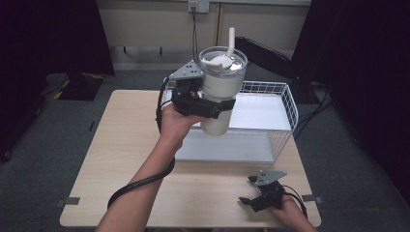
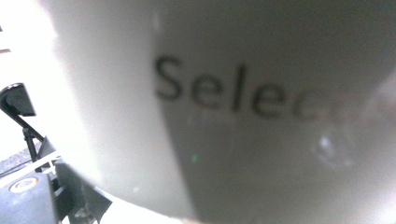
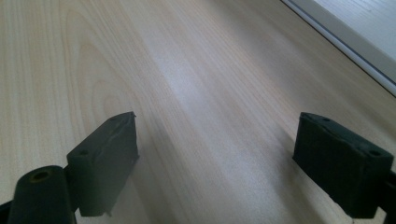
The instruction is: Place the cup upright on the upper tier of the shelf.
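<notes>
Overall, the bench is a light wood-grain surface, and the same grain shows in the right gripper view. A white wire basket sits on the far right part of the bench, with a white shelf panel inside it and a flat white base beneath.

The tumbler is a tall white cup with a clear lid and a white straw standing up from the lid. It is held upright in the air, above the bench and at the near left edge of the wire basket, clear of the surface. In the left gripper view the tumbler wall is very close to the camera and blurred; dark lettering on it reads "Selec", and the letters that follow are too blurred to read.

The left hand-held gripper is clamped around the tumbler body just below mid-height, with its jaws on either side of the cup and the grey three-cornered plate above it. The left hand grips it from behind, and its black cable loops down along the forearm.

The right hand-held gripper rests low at the near right corner of the bench, well apart from the tumbler. Its jaws stand wide apart with only bare bench between the pads, holding nothing
</notes>
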A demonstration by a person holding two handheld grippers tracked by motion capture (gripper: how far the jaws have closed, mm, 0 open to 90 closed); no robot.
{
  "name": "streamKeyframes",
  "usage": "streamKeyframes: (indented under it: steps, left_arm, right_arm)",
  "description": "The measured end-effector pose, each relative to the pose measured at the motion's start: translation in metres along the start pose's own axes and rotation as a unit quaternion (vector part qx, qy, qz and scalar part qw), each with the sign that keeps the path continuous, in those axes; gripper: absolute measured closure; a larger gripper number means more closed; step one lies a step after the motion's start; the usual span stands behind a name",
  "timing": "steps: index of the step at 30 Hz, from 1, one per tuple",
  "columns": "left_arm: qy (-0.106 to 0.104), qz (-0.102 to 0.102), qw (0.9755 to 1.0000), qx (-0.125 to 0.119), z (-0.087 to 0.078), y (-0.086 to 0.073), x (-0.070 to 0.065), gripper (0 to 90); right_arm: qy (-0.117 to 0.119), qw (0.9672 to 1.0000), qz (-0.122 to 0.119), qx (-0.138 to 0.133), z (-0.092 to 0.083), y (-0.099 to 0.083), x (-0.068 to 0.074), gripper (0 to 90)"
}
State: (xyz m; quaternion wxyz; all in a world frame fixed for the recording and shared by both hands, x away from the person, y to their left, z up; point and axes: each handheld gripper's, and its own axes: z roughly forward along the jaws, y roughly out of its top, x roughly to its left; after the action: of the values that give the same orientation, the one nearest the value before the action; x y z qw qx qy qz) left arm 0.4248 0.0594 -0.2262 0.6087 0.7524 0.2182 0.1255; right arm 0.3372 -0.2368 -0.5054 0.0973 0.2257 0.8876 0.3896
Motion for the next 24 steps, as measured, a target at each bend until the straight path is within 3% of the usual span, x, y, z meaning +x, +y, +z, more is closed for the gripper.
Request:
streamKeyframes:
  steps: [17,24]
  left_arm:
    - [0.028,-0.008,0.9996,0.000,0.018,0.005,0.019,8.8]
    - [0.042,0.002,0.9991,0.005,0.024,0.008,0.024,8.9]
  right_arm:
    - [0.000,1.0000,0.000,0.000,0.000,0.000,0.000,13.1]
    - [0.000,1.0000,0.000,0.000,0.000,0.000,0.000,13.1]
